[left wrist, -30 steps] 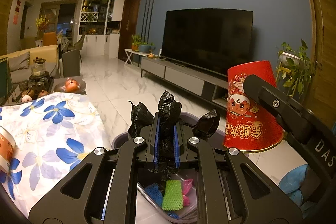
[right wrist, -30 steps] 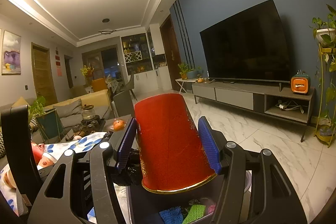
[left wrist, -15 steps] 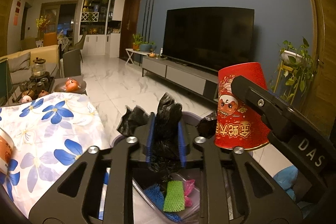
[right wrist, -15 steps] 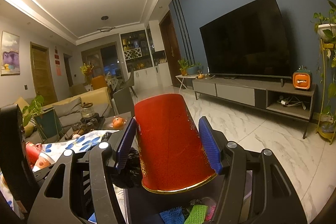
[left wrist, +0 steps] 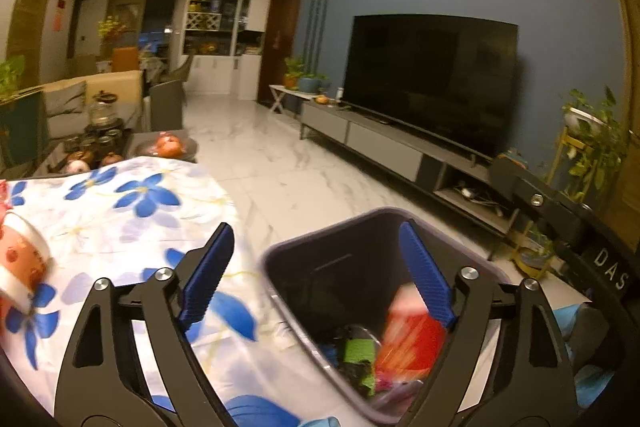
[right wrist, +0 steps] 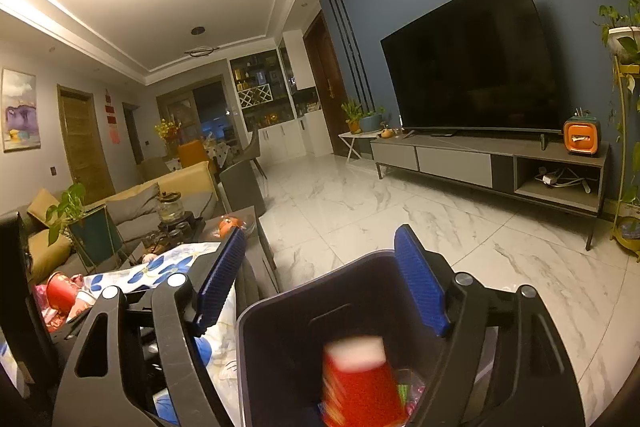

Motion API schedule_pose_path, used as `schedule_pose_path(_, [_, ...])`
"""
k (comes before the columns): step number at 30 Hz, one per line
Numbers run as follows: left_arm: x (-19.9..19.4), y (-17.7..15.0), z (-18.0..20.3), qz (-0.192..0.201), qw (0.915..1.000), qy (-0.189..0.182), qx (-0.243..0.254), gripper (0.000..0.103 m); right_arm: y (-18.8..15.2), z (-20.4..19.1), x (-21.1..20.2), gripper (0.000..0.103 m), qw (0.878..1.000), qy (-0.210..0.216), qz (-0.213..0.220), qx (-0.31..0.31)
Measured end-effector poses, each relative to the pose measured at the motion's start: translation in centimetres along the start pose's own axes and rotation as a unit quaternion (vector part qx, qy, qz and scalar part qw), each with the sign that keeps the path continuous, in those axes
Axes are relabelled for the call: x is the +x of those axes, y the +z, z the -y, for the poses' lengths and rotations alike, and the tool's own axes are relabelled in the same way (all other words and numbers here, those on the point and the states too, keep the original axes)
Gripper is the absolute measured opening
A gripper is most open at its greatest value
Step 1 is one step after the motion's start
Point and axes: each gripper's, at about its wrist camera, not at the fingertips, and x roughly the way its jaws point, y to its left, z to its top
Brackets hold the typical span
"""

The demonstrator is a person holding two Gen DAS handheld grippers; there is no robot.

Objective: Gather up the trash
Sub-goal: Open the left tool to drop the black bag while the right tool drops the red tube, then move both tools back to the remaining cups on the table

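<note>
Over on the left, the flowered tablecloth [left wrist: 120, 219] runs up to the bin, with more red cups [right wrist: 60, 297] waiting on it, seen only from the right wrist view. The left gripper [left wrist: 316, 275] has let go: a second ago its blue pads were pinched on a black plastic bag, and now they stand wide apart with nothing between them. The bag is no longer in the grip; something dark lies among the rubbish below, too murky to name for sure. Centre stage, the dark bin [left wrist: 280, 255] sits just beside the table edge, mouth open. Moving right, the red cup [right wrist: 356, 383] is a blur inside the bin, upside down, dropping clear of the right gripper [right wrist: 320, 275], whose fingers were clamped on it half a second back and are now spread and empty. Two pieces in, I'd say, and both tools free for the next pick.

The left wrist view adds what the other hides: a green scrap [left wrist: 358, 351] on the bin floor beside the cup, and the right tool's black frame [left wrist: 560, 223] hanging just past the rim.
</note>
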Motion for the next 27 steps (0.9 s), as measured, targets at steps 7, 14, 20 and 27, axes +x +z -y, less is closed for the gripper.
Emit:
schedule_pose_path(7, [-3.6, -0.1, -2.5, 0.024, 0.9982, 0.054, -0.012, 0.093, -0.2, -1.1, -1.2, 0.081, 1.000, -0.002, 0.001, -0.013])
schedule_pose_path(14, [-7.2, -0.4, -3.9, 0.040, 0.9935, 0.106, -0.006, 0.094, -1.0, -2.4, -2.2, 0.084, 1.000, -0.003, -0.011, -0.024])
schedule_pose_path(20, [-10.3, -0.9, -5.7, 0.045, 0.9901, 0.132, -0.015, 0.097, -1.6, -3.9, -3.2, 0.084, 0.999, -0.002, -0.020, -0.030])
schedule_pose_path(27, [-14.4, -2.4, -8.6, 0.052, 0.9808, 0.187, -0.025, 0.097, -2.3, -6.0, -4.2, 0.085, 0.999, 0.023, -0.028, -0.029])
